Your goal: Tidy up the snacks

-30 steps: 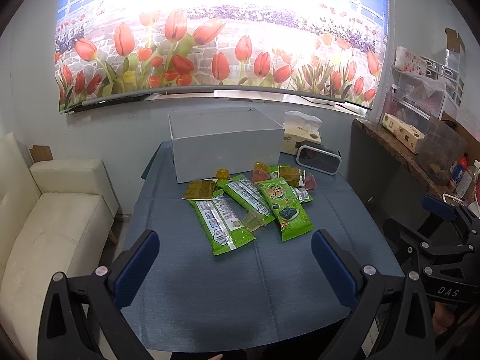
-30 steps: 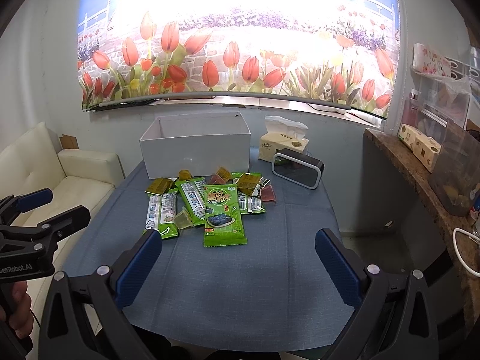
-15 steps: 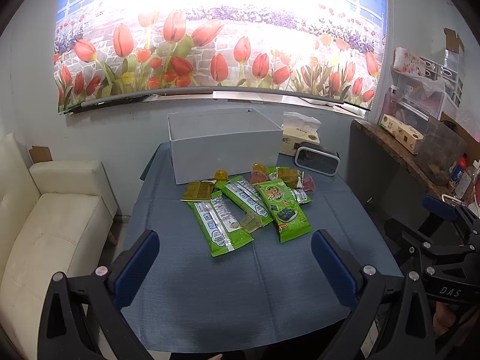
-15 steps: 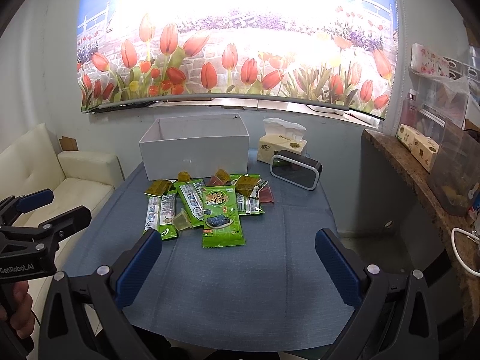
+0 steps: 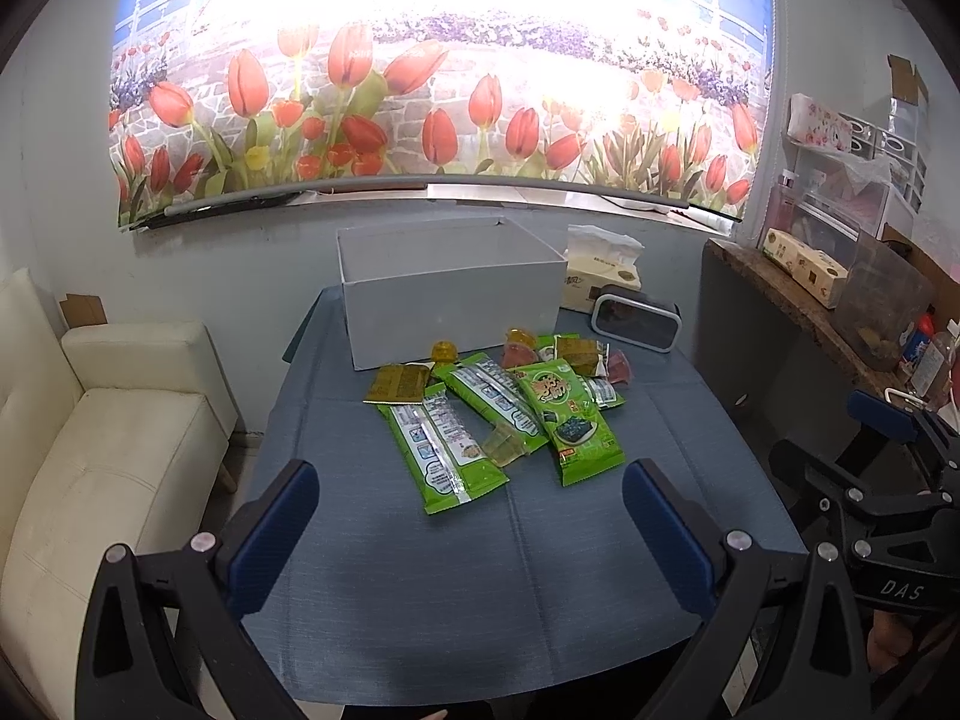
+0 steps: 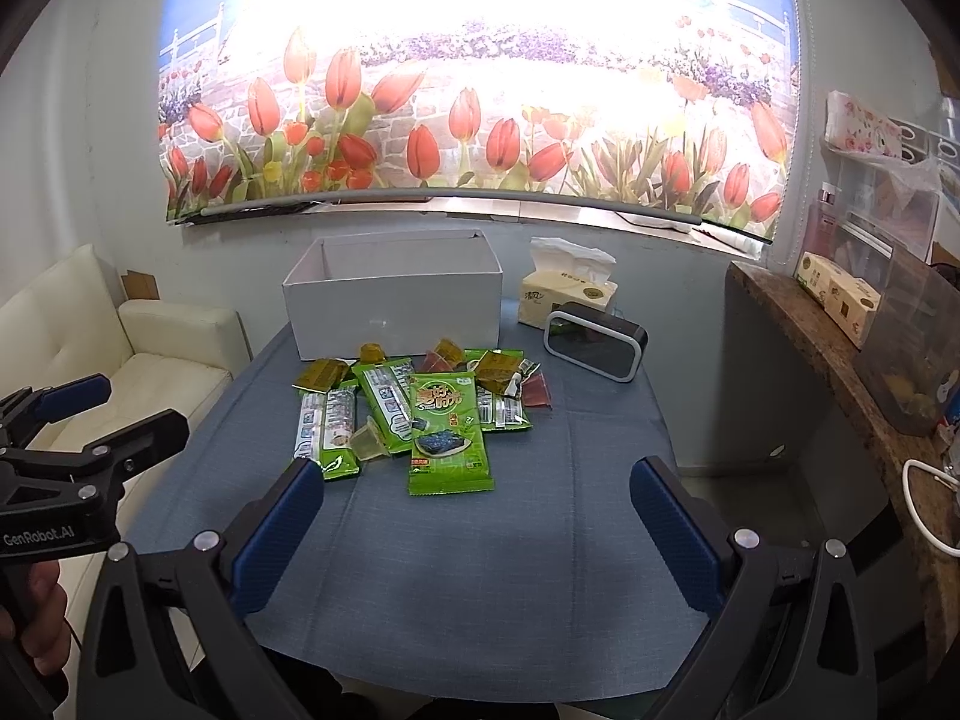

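Above the table [image 6: 480, 570], both hand-held grippers [image 5: 468, 534] [image 6: 474, 528] wide open, seemingly empty.

left wrist: faces table [image 5: 420, 570] | right wrist: same, rightward | shared: snacks [image 6: 447, 420]

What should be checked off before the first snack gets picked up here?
1. Left claw open and holding nothing: ok.
2. Right claw open and holding nothing: ok.
3. White box upright with its top open, behind the pile: ok.
4. Box inside free of other items: cannot tell, the floor is hidden.
5. Seaweed packet lies on top of the pile, nearest the right claw, unobstructed: ok.
6. Small jelly cup resting loose on the green packets, may roll if they shift: not ok.
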`<state>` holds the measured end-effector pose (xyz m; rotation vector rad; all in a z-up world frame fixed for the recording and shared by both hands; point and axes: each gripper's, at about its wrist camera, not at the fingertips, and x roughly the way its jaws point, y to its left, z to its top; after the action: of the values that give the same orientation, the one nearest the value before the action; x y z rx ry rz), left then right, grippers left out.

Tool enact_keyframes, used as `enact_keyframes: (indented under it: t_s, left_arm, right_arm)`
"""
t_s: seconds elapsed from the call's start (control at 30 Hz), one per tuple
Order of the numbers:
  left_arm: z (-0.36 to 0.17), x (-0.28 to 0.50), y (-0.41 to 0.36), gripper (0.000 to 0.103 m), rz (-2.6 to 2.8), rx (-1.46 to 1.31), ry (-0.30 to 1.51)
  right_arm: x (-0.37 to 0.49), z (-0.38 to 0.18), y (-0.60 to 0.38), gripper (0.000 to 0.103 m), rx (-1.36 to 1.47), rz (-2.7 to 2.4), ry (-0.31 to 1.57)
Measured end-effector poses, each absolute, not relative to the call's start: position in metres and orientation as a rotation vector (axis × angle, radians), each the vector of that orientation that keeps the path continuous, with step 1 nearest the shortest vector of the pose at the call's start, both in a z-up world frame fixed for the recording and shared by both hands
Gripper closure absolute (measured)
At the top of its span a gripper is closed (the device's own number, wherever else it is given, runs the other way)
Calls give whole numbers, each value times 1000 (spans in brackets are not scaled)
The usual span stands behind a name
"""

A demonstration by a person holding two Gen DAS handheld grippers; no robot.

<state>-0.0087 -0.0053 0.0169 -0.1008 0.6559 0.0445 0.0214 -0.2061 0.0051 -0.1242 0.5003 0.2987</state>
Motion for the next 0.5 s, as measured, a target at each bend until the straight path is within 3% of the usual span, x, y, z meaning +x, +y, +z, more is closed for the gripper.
enact_keyframes:
  t_s: [0.5]
  left_arm:
    - [19,-10,-3,0,42,-108,653]
  right_arm:
    - [20,7,-206,0,-126,299,491]
